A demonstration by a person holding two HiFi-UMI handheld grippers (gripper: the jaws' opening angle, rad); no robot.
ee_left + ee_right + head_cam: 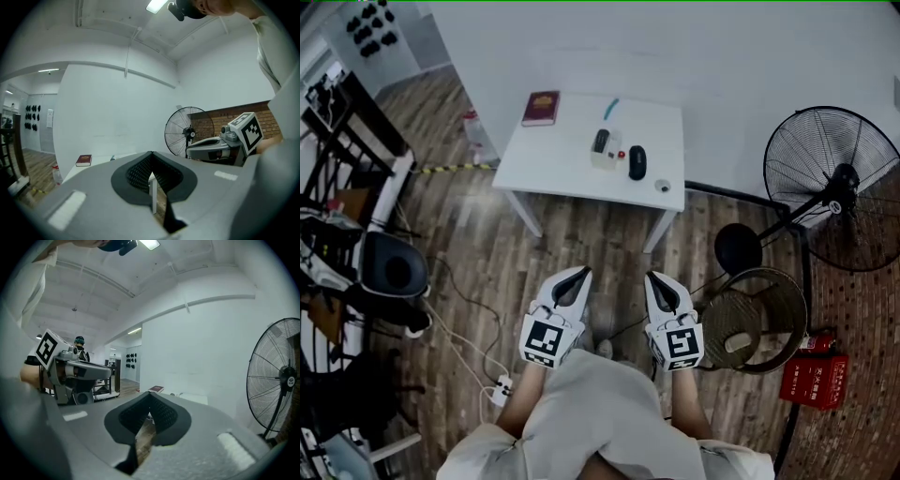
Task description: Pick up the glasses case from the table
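1. Glasses case (637,162), a dark oval, lies on the white counter (558,159), well apart from both claws and untouched.
2. Left claw (583,272): jaws together with nothing between them, held over the wooden floor (581,234) short of the counter.
3. Right claw (650,277): jaws likewise together and empty, near the left one, pointing toward the counter.
4. A red book (541,108) sits at the counter's far left corner, and a pale box (605,152) sits just left of the case.
5. A standing fan (830,187) is to the right of the counter.
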